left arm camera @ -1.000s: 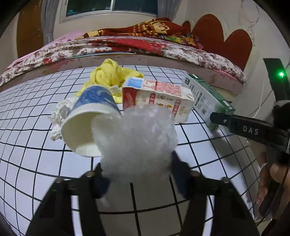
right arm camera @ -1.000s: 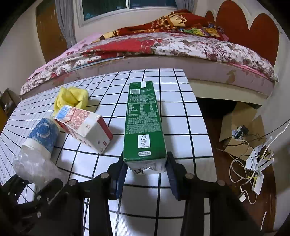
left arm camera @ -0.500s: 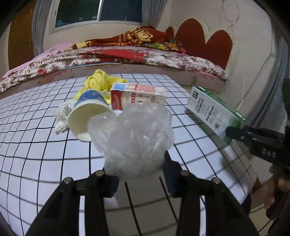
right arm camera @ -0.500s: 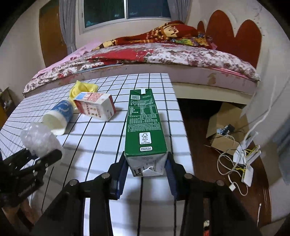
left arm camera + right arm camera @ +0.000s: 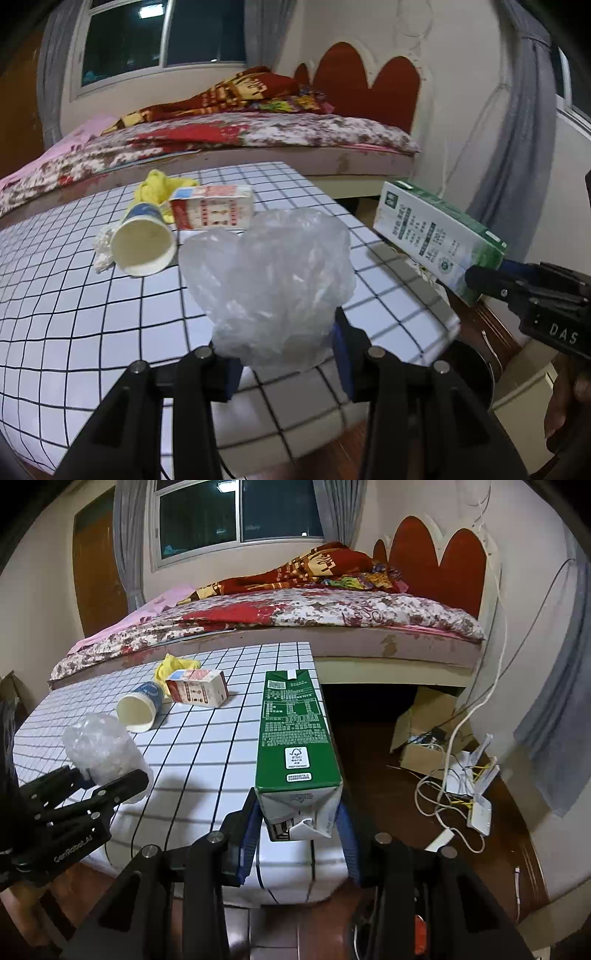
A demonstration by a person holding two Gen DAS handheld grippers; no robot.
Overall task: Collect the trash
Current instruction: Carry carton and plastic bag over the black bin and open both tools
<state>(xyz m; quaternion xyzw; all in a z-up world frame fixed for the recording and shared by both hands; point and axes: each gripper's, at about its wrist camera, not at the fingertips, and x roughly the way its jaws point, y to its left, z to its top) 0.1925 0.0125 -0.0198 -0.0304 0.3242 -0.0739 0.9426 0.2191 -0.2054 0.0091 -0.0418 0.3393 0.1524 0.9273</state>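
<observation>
Holding, left gripper (image 5: 286, 360): jaws pinched on a crumpled clear plastic bag (image 5: 271, 286), raised above the near edge of the checked table (image 5: 74, 317); the same bag shows in the right wrist view (image 5: 101, 751).
Holding, right gripper (image 5: 299, 834): blue-padded fingers (image 5: 249, 829) clamped on the folded end of a green carton (image 5: 293, 734), lifted off the table and hanging past the table's right edge.
Green carton, seen from the left: held tilted off the table's right side (image 5: 439, 236), the right gripper's black tip at its lower end.
Paper cup (image 5: 144, 240): on its side on the table, blue wall, open mouth toward the cameras, left of the table's middle.
Red-and-white carton (image 5: 212, 212): lying flat on the table, just right of the cup and behind it.
Yellow cloth (image 5: 159, 188): bunched at the table's far side, touching the cup and the red-and-white carton.
White wad (image 5: 101, 249): on the table at the cup's left side, touching it.
Bed (image 5: 295, 613): beyond the table's far edge, floral cover.
Cardboard box (image 5: 424, 731): on the floor to the table's right, with white cables (image 5: 447, 794) beside it.
</observation>
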